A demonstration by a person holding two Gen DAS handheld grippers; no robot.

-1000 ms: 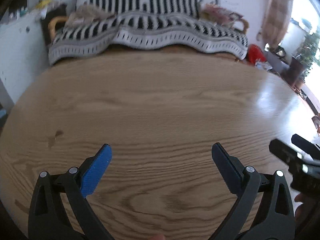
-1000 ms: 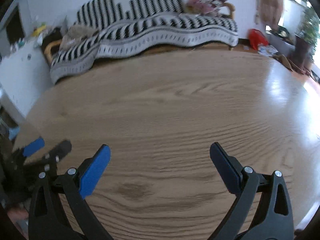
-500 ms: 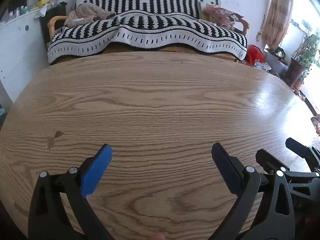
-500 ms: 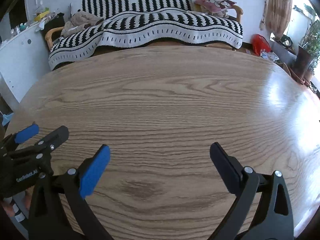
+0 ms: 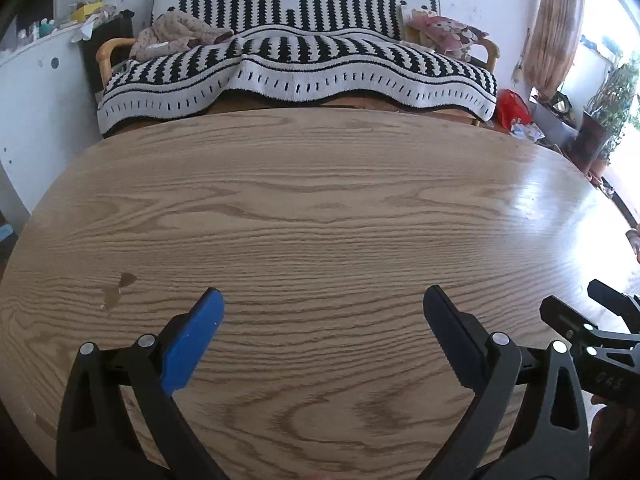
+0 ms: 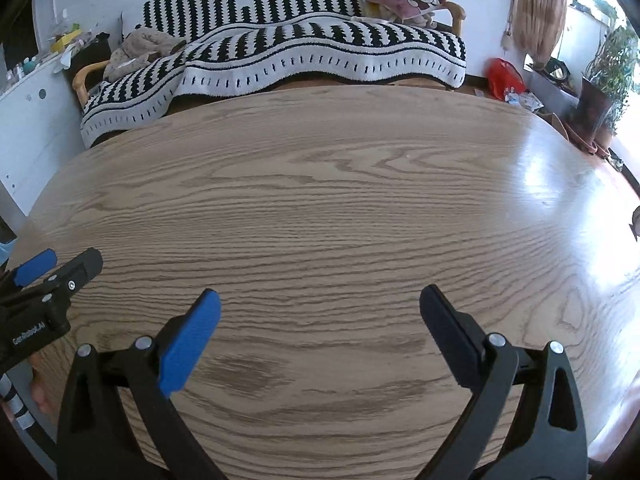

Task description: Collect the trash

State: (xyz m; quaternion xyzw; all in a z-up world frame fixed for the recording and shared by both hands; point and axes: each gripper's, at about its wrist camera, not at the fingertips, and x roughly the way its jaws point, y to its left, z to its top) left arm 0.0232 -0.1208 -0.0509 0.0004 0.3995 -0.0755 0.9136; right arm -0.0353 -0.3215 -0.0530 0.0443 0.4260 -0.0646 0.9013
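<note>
My left gripper (image 5: 322,304) is open and empty, held over the near part of a wooden table (image 5: 320,208). My right gripper (image 6: 320,304) is open and empty too, over the same table (image 6: 320,200). Each shows at the edge of the other's view: the right gripper (image 5: 592,312) at the far right, the left gripper (image 6: 60,268) at the far left. I see no trash on the tabletop. A small dark stain (image 5: 118,286) marks the wood left of the left gripper.
Behind the table stands a sofa under a black-and-white striped blanket (image 5: 296,64), with a pink cushion (image 5: 444,34). A red bag (image 5: 514,106) and scattered litter (image 5: 528,130) lie on the floor at the far right, near potted plants (image 6: 600,92). A white cabinet (image 5: 36,92) stands left.
Both views have steadied and tipped slightly so the sofa sits higher in frame. The two grippers stay open and side by side; the right gripper has drawn a little closer to the left.
</note>
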